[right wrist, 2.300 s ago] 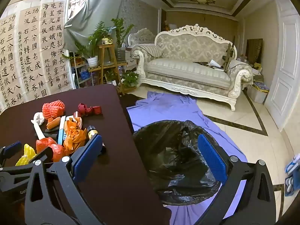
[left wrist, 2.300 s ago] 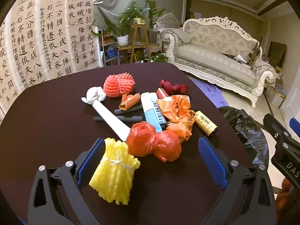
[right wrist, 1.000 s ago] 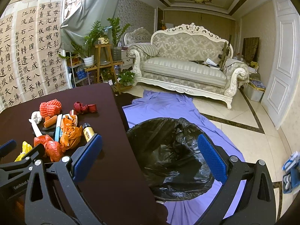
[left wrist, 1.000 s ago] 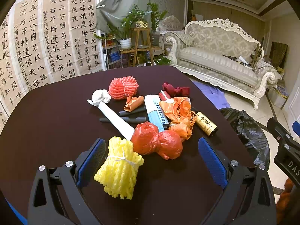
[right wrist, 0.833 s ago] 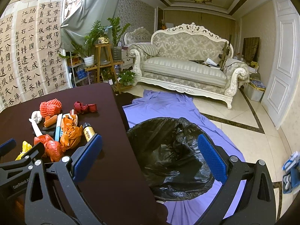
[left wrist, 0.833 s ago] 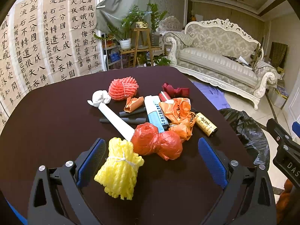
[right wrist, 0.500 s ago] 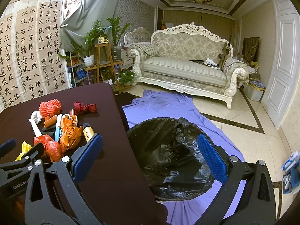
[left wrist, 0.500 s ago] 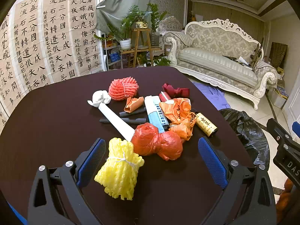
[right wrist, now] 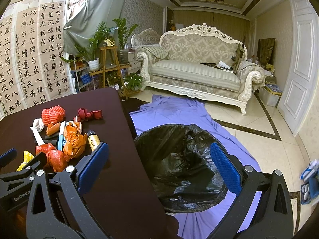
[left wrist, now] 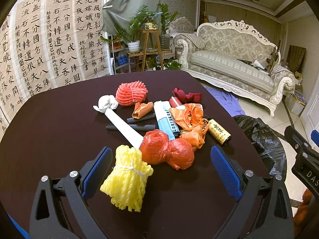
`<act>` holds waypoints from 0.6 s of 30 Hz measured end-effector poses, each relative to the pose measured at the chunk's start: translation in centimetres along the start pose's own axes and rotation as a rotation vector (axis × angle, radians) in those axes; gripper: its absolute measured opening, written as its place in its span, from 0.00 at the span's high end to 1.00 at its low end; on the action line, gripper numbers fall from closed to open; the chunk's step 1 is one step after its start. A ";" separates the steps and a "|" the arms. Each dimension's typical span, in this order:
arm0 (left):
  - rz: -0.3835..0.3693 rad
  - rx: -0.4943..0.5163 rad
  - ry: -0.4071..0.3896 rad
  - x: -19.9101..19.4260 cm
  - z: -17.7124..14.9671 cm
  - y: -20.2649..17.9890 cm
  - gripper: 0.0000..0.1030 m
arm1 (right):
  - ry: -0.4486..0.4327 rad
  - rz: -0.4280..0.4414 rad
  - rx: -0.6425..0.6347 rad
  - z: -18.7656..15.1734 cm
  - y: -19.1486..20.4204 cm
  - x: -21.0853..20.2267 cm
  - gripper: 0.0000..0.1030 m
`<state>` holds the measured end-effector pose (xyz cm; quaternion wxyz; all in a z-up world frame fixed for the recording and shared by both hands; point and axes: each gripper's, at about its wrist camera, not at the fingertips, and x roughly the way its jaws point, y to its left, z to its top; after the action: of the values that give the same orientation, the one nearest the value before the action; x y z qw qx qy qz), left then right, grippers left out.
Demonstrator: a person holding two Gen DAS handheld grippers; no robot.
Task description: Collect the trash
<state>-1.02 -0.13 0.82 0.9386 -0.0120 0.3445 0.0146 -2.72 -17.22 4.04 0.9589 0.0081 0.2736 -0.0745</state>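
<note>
A heap of trash lies on the dark round table: a yellow foam net, a red plastic bag, an orange bag, a blue-white tube, a white paper roll, a red foam net and a small gold-labelled bottle. My left gripper hovers open just in front of the yellow net, holding nothing. Over the black-lined bin beside the table, my right gripper is open and holds nothing.
A purple cloth covers the floor under the bin. A white carved sofa stands behind, with a plant stand and calligraphy scrolls at the back left. The table's right edge runs next to the bin.
Since 2.3 s ago both grippers shifted slightly, so the trash sits a little farther in the left wrist view. Over the last second nothing visibly moved.
</note>
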 end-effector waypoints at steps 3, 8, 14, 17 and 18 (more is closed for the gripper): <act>-0.002 0.001 0.000 0.0 0.0 -0.1 0.07 | 0.004 -0.001 0.003 -0.1 0.0 0.1 0.04; -0.006 0.001 0.001 0.1 -0.2 -0.1 0.07 | 0.002 0.000 0.004 -0.1 -0.1 0.1 0.04; -0.007 0.000 0.003 0.2 -0.2 -0.1 0.07 | 0.003 0.000 0.005 -0.2 -0.2 0.1 0.04; -0.006 -0.001 0.002 0.1 -0.3 -0.1 0.07 | 0.010 0.000 0.009 -0.5 -0.4 0.4 0.04; -0.006 -0.001 0.001 0.2 -0.3 -0.1 0.07 | 0.013 -0.001 0.011 -0.6 -0.4 0.5 0.04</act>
<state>-1.07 -0.24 0.52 0.9385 -0.0134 0.3449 0.0117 -2.69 -17.65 3.28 0.9571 0.0138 0.2793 -0.0764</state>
